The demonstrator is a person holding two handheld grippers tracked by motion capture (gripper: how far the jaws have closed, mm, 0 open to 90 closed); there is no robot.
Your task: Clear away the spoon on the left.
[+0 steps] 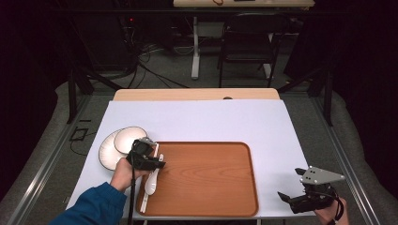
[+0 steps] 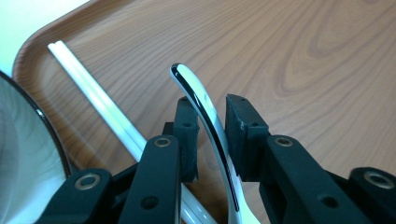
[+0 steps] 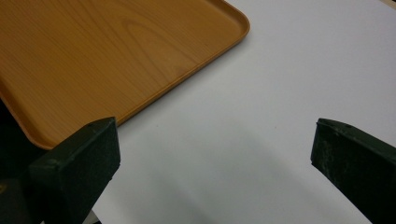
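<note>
A white spoon (image 2: pixel 205 100) with a dark edge lies on the left side of the wooden tray (image 1: pixel 211 178), its bowl (image 1: pixel 151 183) toward the front. My left gripper (image 2: pixel 210 107) straddles the spoon's handle with the pads slightly off it, so the jaws stand open. In the high view this gripper (image 1: pixel 157 164) sits low over the tray's left edge. A pair of white chopsticks (image 2: pixel 93 93) lies on the tray beside the spoon. My right gripper (image 1: pixel 290 183) rests open over the white table cover, right of the tray, with nothing between its jaws (image 3: pixel 215 140).
Two white plates with dark rims (image 1: pixel 109 150) overlap on the table cover just left of the tray; one rim (image 2: pixel 18 154) shows close beside the left gripper. The tray's corner (image 3: pixel 93 46) lies ahead of the right gripper. A chair and table legs stand beyond the far edge.
</note>
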